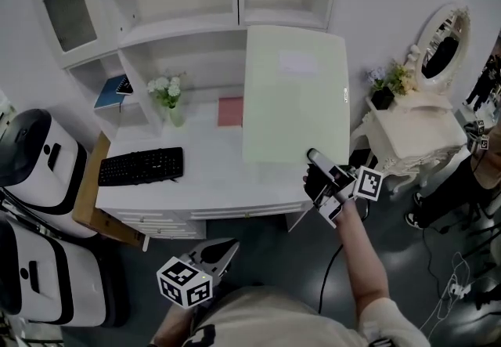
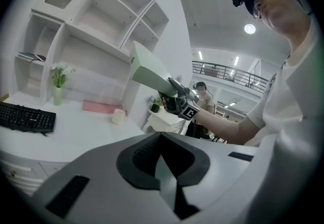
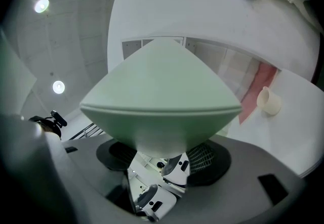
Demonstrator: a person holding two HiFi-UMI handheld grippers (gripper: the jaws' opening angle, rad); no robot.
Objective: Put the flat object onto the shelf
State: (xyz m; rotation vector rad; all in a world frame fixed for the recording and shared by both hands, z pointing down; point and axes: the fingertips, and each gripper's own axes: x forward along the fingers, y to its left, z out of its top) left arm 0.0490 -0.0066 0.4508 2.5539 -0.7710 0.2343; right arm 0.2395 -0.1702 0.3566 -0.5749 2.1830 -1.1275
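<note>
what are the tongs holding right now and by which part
The right tongs grip the pale green flat board at its near right corner. The left tongs hold nothing.

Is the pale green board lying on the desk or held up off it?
Held up: the right gripper clamps the board by a corner, and it slants above the desk.

The pale green board (image 1: 293,95) covers the right part of the bench (image 1: 196,185) and hides the right edge of the pink mat (image 1: 229,111). In the right gripper view the board (image 3: 162,96) hides the tips of the fingers (image 3: 210,157) clamped on it. The small mark (image 1: 345,95) at the board's edge is too small to read. The left edge of the head view cuts off two white machines (image 1: 39,157).
</note>
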